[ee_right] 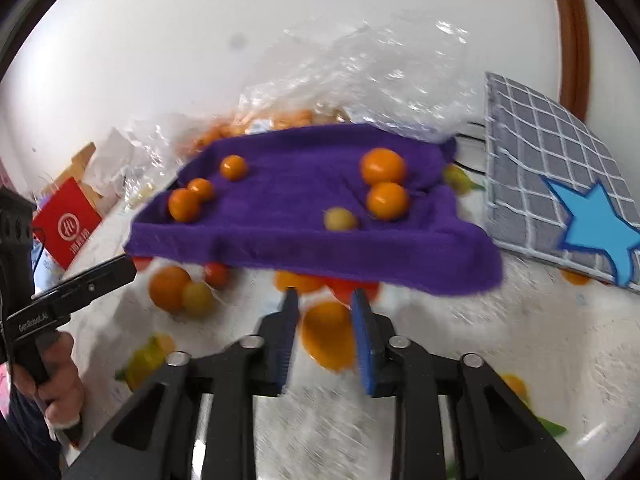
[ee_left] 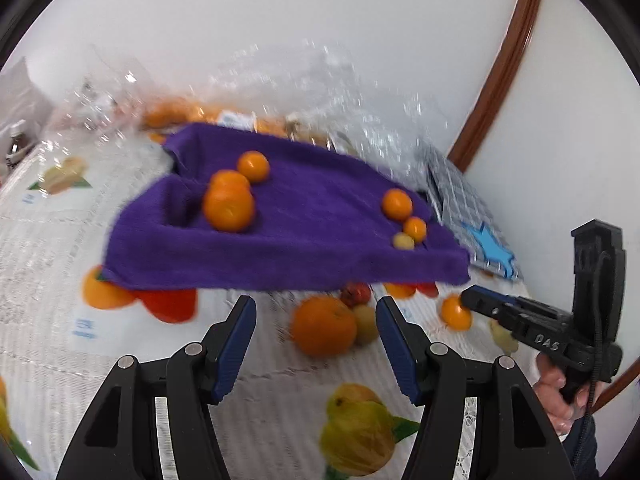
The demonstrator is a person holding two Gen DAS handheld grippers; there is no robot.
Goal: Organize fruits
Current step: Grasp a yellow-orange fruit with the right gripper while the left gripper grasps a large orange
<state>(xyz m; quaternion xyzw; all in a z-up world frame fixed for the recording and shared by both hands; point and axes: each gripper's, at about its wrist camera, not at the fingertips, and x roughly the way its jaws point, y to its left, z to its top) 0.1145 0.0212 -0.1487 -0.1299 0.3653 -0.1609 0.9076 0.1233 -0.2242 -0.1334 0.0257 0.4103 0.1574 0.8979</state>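
A purple towel [ee_left: 304, 248] [ee_right: 304, 248] lies on the table with several small oranges [ee_left: 229, 208] [ee_right: 382, 166] and a small yellow fruit [ee_left: 403, 241] [ee_right: 340, 219] on it. My left gripper [ee_left: 316, 301] is open. Just beyond its fingertips an orange [ee_left: 323, 325] [ee_right: 168, 286] and a yellowish fruit [ee_left: 366, 324] lie on the tablecloth. My right gripper [ee_right: 324, 293] is shut on a small orange [ee_right: 328, 336] in front of the towel's near edge. In the left wrist view the right gripper [ee_left: 468, 300] shows at the right, with that orange [ee_left: 456, 312] at its tip.
A grey checked mat with a blue star [ee_right: 552, 184] [ee_left: 472, 216] leans at the right. A clear plastic bag [ee_right: 360, 80] holding more oranges sits behind the towel. A red box [ee_right: 66, 224] stands at the left. The tablecloth [ee_left: 60, 360] carries printed fruit pictures.
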